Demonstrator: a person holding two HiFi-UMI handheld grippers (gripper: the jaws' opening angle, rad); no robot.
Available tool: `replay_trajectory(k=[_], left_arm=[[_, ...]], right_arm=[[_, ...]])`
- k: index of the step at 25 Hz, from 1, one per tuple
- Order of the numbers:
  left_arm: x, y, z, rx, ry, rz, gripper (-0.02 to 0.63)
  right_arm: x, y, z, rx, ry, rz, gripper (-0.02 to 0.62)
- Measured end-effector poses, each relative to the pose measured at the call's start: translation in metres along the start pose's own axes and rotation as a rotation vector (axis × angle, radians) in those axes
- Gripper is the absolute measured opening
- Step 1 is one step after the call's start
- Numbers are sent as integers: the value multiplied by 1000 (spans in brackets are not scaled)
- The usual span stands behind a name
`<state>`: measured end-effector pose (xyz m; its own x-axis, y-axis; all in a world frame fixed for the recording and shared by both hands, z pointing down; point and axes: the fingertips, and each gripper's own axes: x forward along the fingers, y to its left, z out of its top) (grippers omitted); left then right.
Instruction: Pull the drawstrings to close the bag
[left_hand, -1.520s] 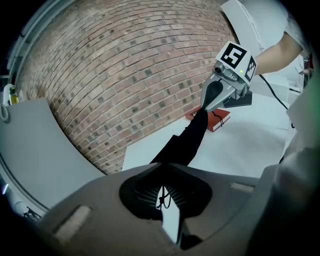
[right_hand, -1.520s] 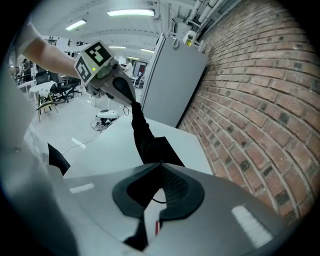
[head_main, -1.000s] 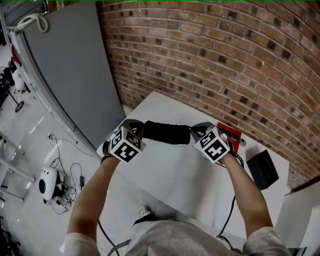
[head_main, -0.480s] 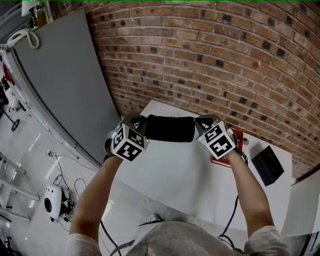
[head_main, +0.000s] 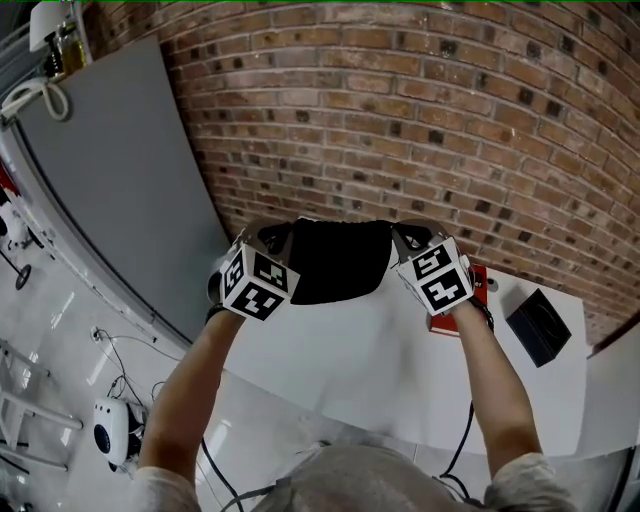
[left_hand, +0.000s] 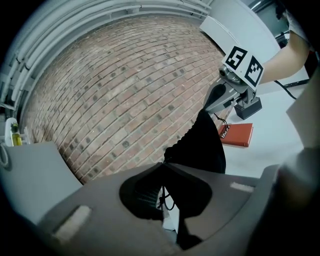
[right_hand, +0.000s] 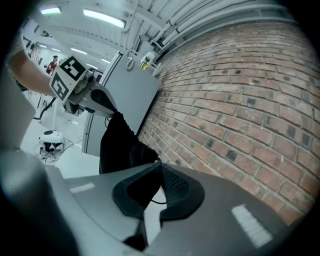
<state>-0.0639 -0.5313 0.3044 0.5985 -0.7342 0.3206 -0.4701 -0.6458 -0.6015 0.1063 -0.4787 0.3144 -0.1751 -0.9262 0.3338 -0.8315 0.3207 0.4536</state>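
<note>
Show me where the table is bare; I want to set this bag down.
The white table is bare from under the lifted black drawstring bag to its near edge and left corner. The right end is crowded: a red book and a black box lie there.

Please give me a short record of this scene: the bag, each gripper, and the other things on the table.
bag: black, hangs between both grippers
left gripper: shut on bag
right gripper: shut on bag
table: white, beside brick wall
on table: red book, black box
</note>
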Motion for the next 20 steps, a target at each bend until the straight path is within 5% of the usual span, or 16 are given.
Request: replay_trajectory(k=[20], left_arm=[[-6, 28, 33, -13, -126, 80, 8]], right_arm=[[-35, -28, 31, 54, -105, -260, 3]])
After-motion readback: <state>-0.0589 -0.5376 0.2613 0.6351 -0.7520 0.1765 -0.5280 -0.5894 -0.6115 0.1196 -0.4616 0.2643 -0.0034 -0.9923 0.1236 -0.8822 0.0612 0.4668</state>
